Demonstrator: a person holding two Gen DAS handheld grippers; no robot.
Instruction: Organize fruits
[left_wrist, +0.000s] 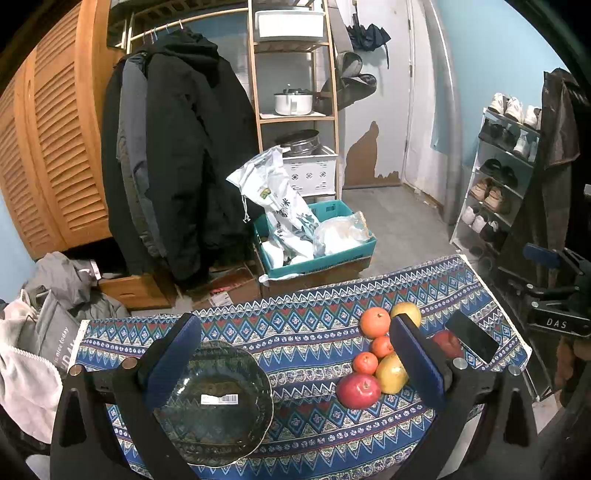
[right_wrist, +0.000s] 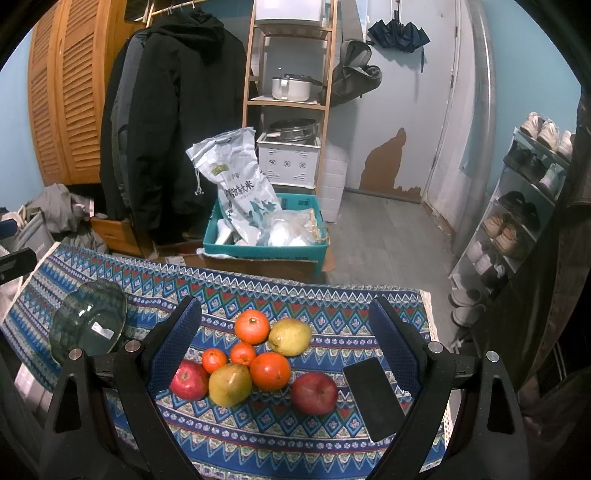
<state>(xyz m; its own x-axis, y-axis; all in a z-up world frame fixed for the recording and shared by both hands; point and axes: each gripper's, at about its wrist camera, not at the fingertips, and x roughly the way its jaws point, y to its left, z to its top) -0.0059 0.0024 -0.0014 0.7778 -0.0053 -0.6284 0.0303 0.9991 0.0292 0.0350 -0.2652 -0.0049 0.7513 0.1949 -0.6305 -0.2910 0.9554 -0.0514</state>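
The fruit lies heaped toward the right end of the table (right_wrist: 258, 435), on a blue patterned cloth (right_wrist: 314, 306). Nearest are a red apple (right_wrist: 314, 393), a second red apple (right_wrist: 189, 380) and a yellow-green pear (right_wrist: 229, 384) touching it. Behind them sit a large orange (right_wrist: 270, 371), two small oranges (right_wrist: 214, 360), another orange (right_wrist: 252, 326) and a second pear (right_wrist: 290, 336). A black phone (right_wrist: 373, 398) lies just beside the nearest apple, by the right edge. A glass bowl (left_wrist: 214, 402) sits empty near the left end. The left gripper (left_wrist: 295, 365) and the right gripper (right_wrist: 284, 354) both hang wide apart, holding and touching nothing.
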